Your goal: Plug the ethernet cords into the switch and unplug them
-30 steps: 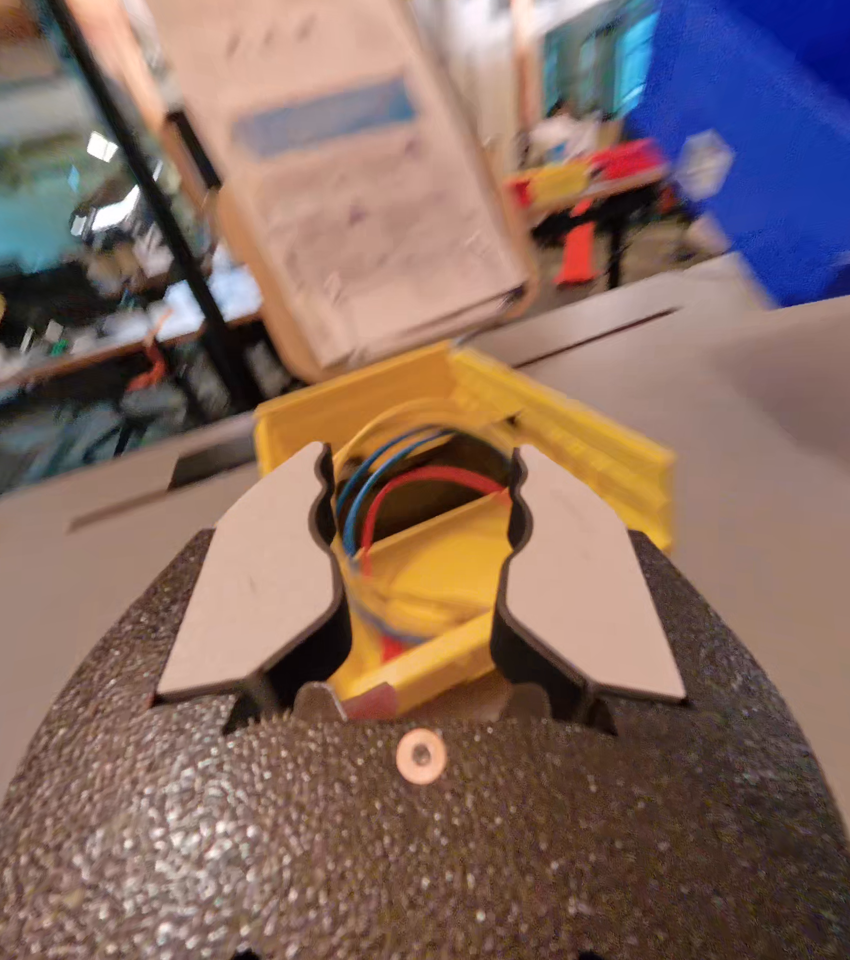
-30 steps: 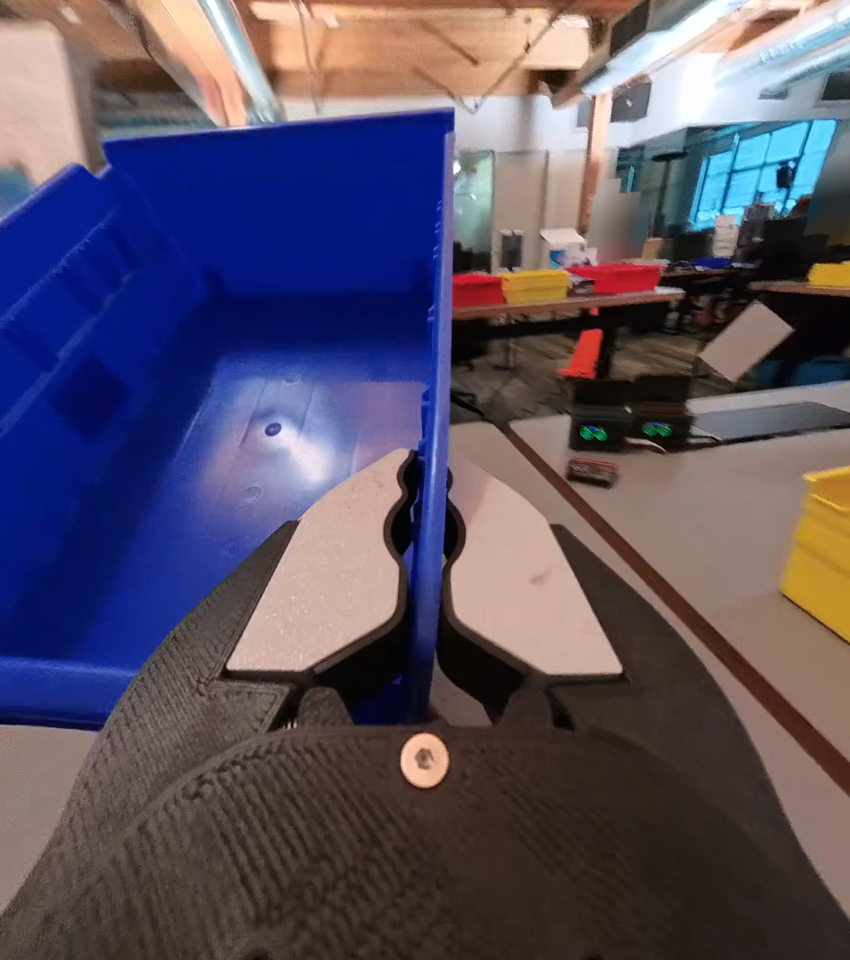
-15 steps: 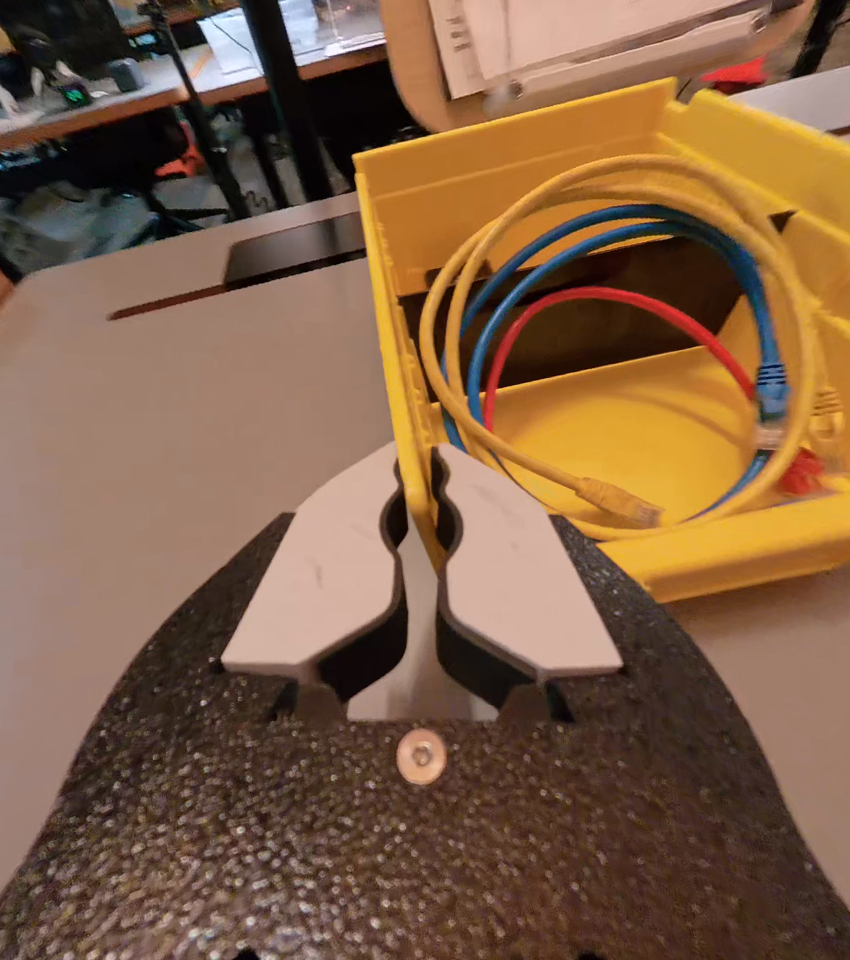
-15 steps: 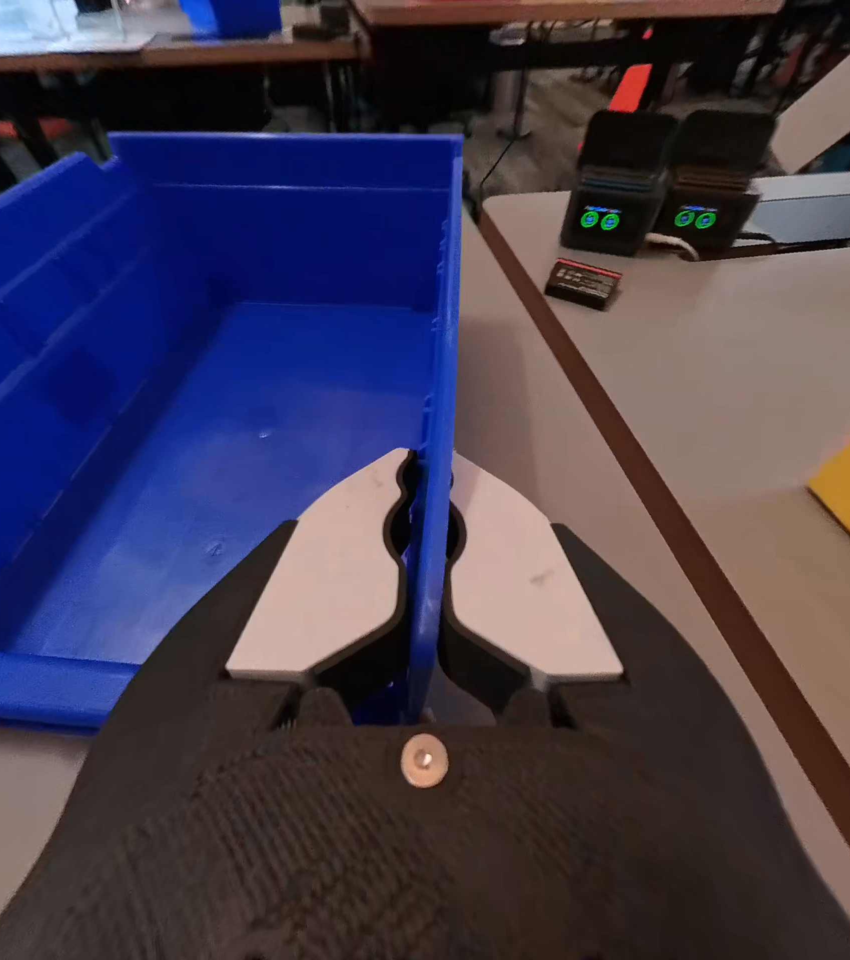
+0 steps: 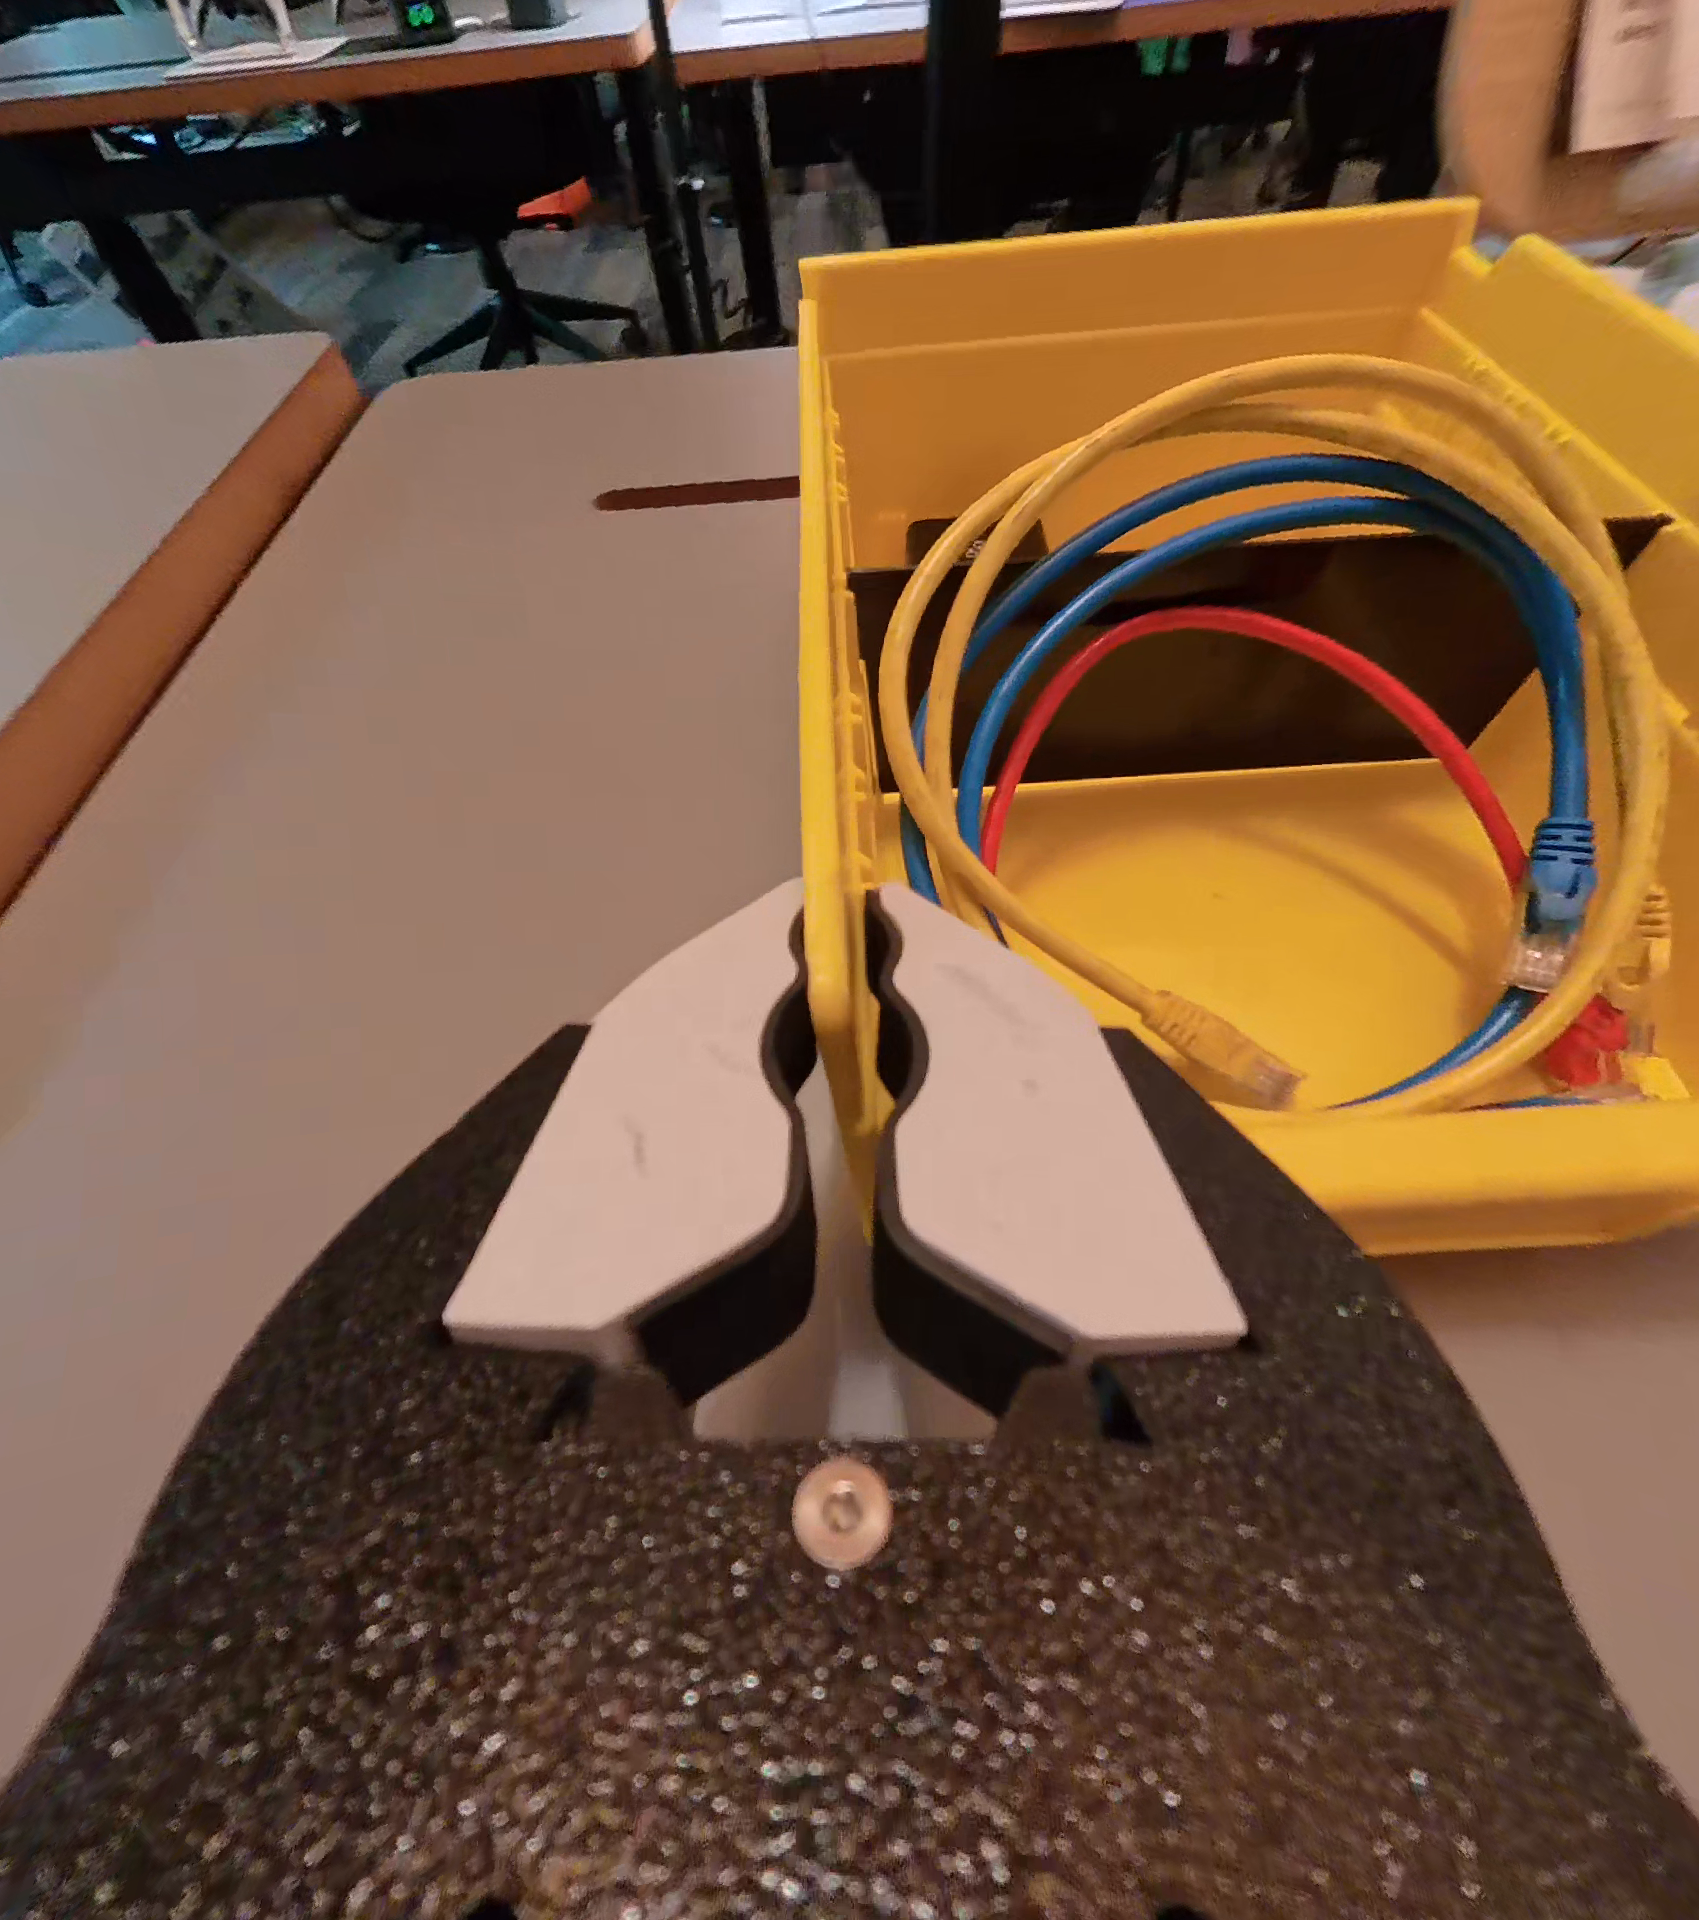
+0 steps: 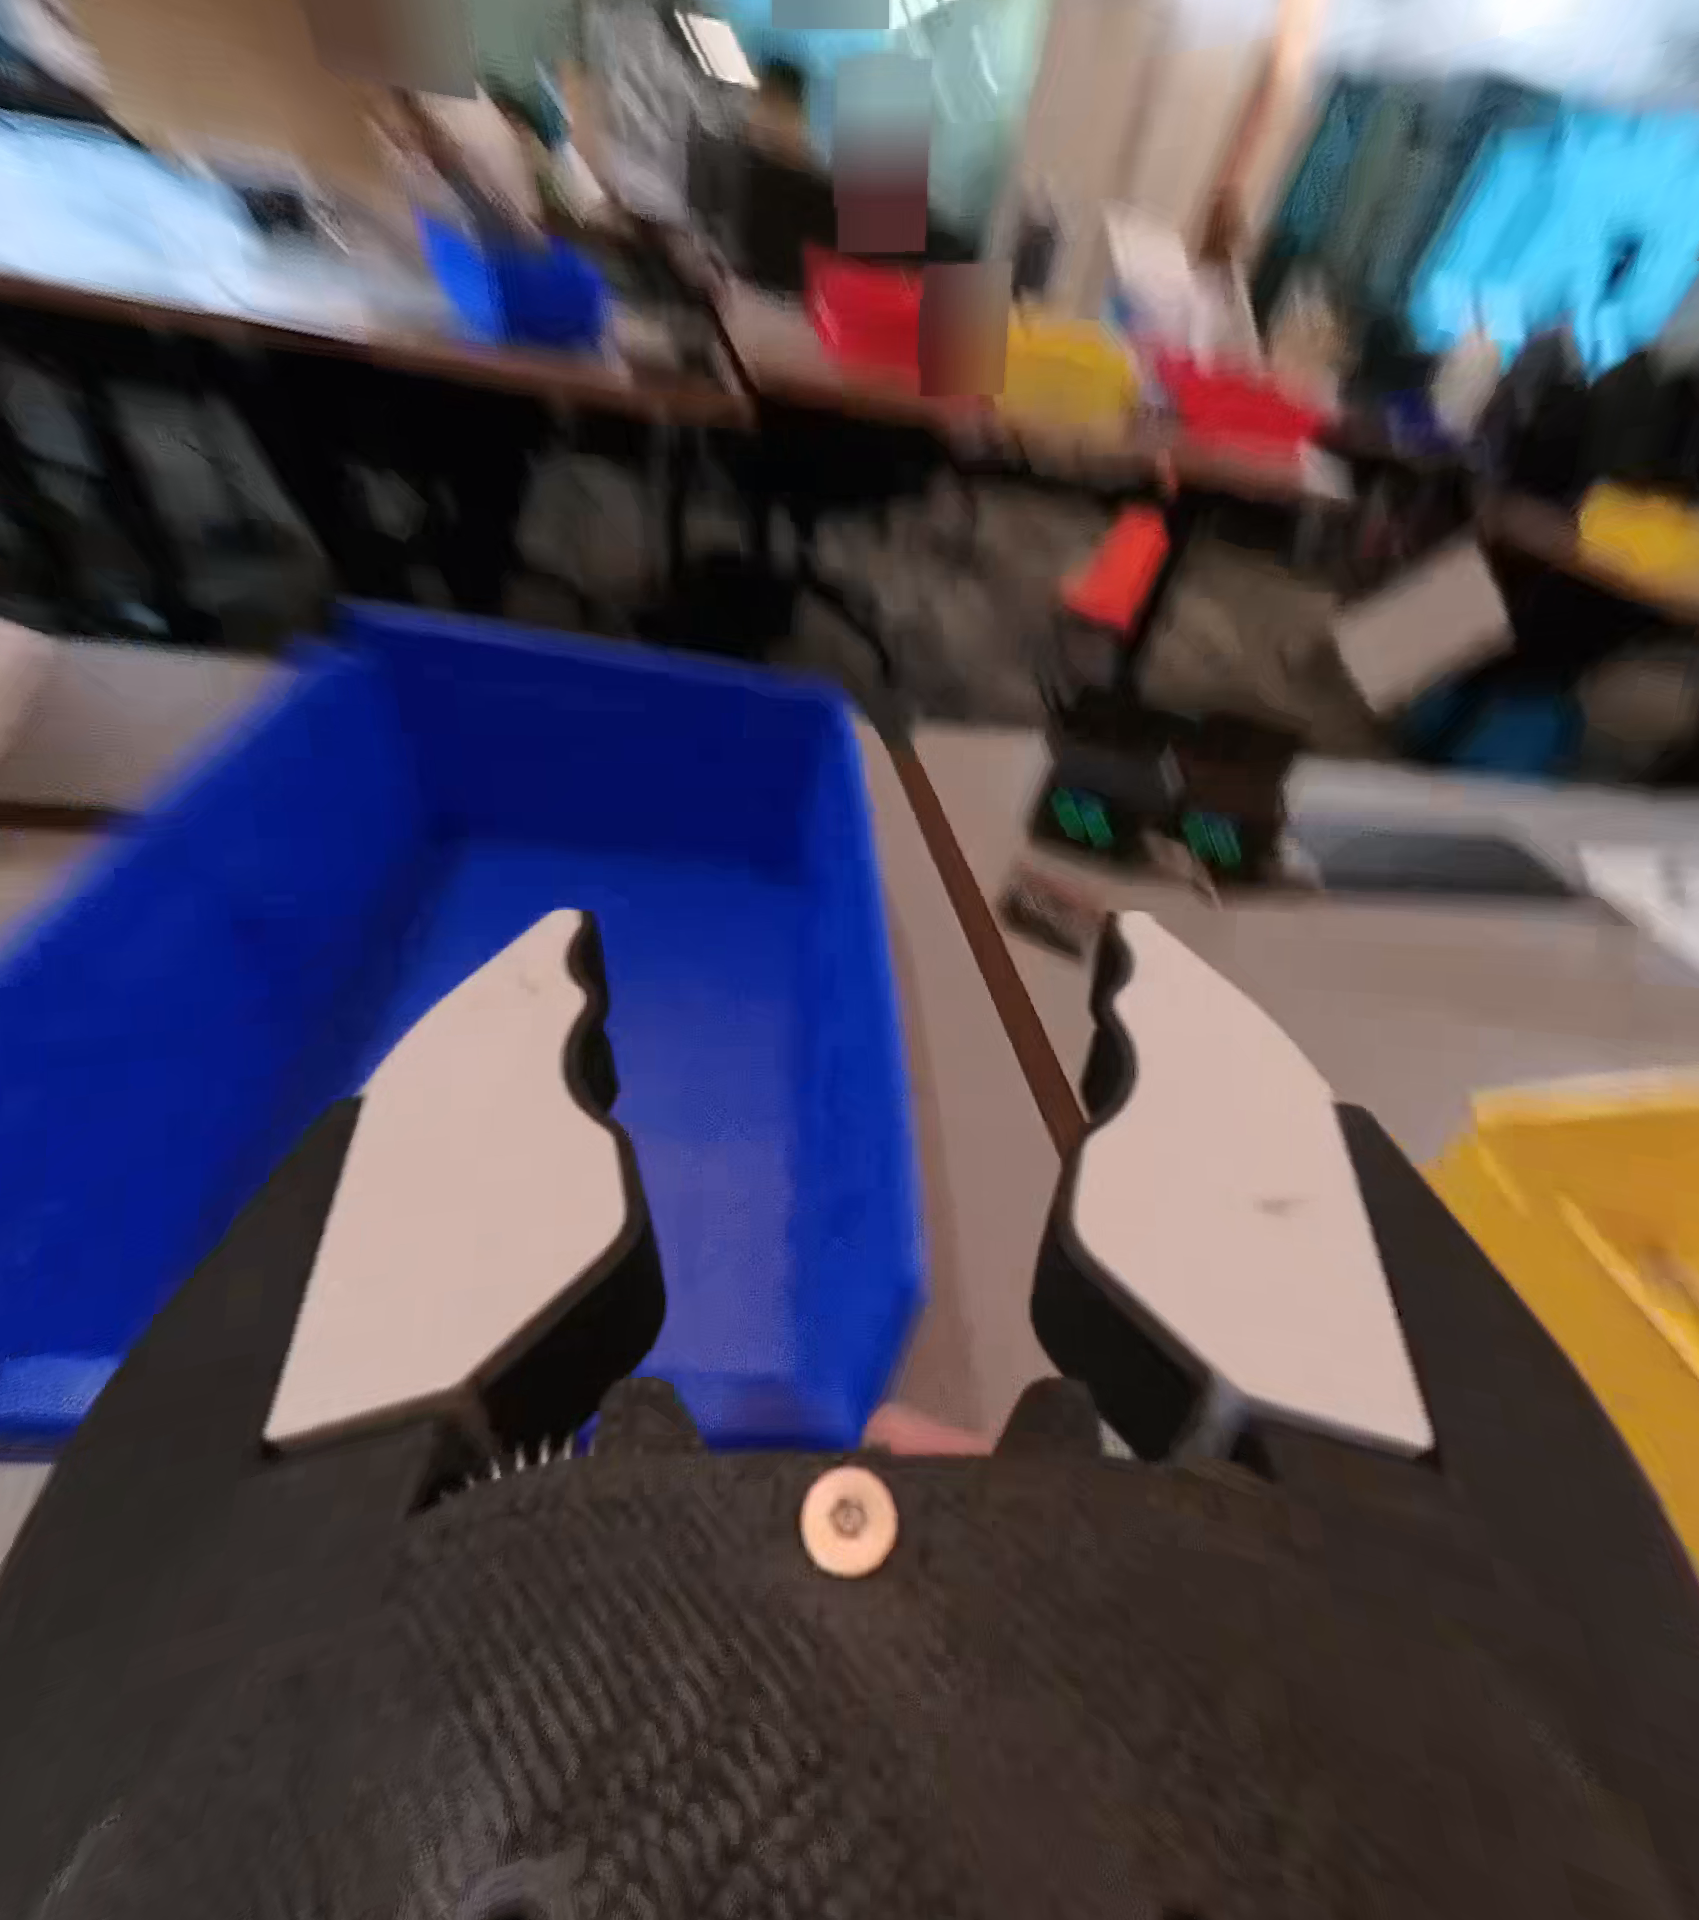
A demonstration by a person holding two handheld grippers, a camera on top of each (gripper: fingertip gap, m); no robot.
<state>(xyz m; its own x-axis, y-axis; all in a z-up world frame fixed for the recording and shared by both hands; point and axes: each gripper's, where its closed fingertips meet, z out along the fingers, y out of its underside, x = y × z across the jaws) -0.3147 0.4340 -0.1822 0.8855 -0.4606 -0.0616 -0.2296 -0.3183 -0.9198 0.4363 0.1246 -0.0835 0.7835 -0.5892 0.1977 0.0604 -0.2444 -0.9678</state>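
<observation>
A yellow bin (image 5: 1115, 301) stands on the grey table and holds coiled ethernet cords: a yellow cord (image 5: 1073, 945), a blue cord (image 5: 1562, 727) and a red cord (image 5: 1240, 623). A black box (image 5: 1240, 686), possibly the switch, lies under them at the bin's back. My left gripper (image 5: 837, 935) is shut on the bin's left wall. My right gripper (image 6: 845, 935) is open and empty above the right wall of an empty blue bin (image 6: 305, 935). The yellow bin's corner (image 6: 1655, 1226) shows at the right of that blurred view.
A table seam (image 6: 990, 966) runs beside the blue bin. Two small black devices with green lights (image 6: 1146, 810) stand farther back on the right table. A slot (image 5: 699, 497) cuts the table left of the yellow bin. Desks and chairs fill the background.
My right gripper has let go of the blue bin's wall, opened wide and drawn back. My left gripper stays shut on the yellow bin's wall, and the bin now sits level on the table.
</observation>
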